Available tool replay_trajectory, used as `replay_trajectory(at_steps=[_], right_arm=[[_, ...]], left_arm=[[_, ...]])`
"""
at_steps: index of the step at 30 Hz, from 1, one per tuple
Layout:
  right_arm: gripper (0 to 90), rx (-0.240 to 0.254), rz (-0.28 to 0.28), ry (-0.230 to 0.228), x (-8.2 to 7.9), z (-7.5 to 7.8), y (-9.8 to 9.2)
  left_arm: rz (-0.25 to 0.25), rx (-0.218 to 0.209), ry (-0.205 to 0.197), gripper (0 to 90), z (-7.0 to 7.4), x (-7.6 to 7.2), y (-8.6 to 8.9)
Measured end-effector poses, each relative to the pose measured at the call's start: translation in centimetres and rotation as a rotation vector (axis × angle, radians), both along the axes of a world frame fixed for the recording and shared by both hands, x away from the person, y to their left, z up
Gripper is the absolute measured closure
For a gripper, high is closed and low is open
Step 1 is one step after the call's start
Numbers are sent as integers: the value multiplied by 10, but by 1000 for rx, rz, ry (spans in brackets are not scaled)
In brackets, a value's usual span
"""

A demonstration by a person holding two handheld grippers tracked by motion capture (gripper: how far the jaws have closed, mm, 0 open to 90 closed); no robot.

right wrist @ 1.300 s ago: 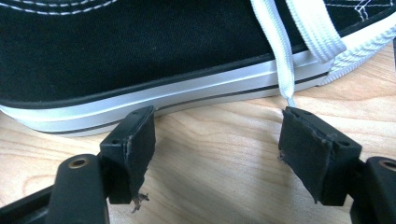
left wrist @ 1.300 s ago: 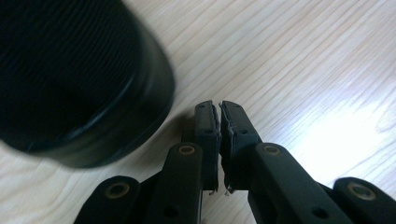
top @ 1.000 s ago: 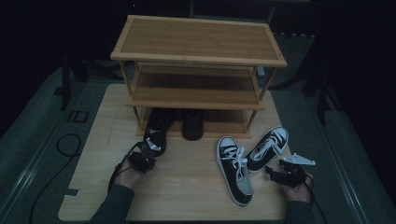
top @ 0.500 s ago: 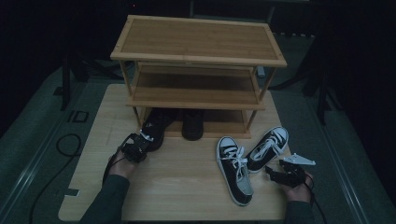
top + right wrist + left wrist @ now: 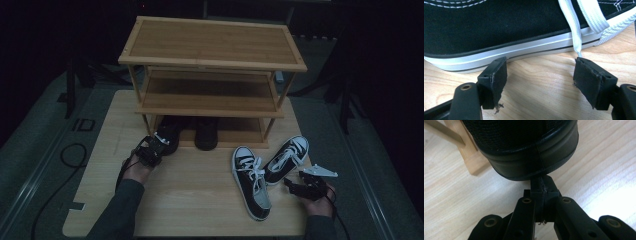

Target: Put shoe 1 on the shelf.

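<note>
With its jaws pressed together, the left gripper (image 5: 541, 192) is nudging the heel of the black shoe (image 5: 524, 147) just ahead of its fingertips under the rack (image 5: 212, 70), likely needing another push, while the right gripper (image 5: 540, 75) rests spread beside a sneaker (image 5: 499, 32).

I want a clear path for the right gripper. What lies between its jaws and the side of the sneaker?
Only bare wood of the table, seen in the right gripper view: the open right gripper faces the sneaker, a white lace end dangling by one jaw.
</note>
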State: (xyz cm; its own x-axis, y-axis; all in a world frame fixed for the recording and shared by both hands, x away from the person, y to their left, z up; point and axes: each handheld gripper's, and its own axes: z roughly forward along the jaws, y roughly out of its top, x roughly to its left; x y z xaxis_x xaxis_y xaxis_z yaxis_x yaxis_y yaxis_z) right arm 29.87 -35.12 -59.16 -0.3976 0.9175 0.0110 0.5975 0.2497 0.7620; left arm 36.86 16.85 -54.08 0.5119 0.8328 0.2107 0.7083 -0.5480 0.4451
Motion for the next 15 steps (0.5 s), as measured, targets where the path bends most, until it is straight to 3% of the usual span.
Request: replay_trajectory(at_steps=[15], right_arm=[[267,0,0,0,0,0,0]], left_arm=[[-50,1,-4,900,3,12,-33]])
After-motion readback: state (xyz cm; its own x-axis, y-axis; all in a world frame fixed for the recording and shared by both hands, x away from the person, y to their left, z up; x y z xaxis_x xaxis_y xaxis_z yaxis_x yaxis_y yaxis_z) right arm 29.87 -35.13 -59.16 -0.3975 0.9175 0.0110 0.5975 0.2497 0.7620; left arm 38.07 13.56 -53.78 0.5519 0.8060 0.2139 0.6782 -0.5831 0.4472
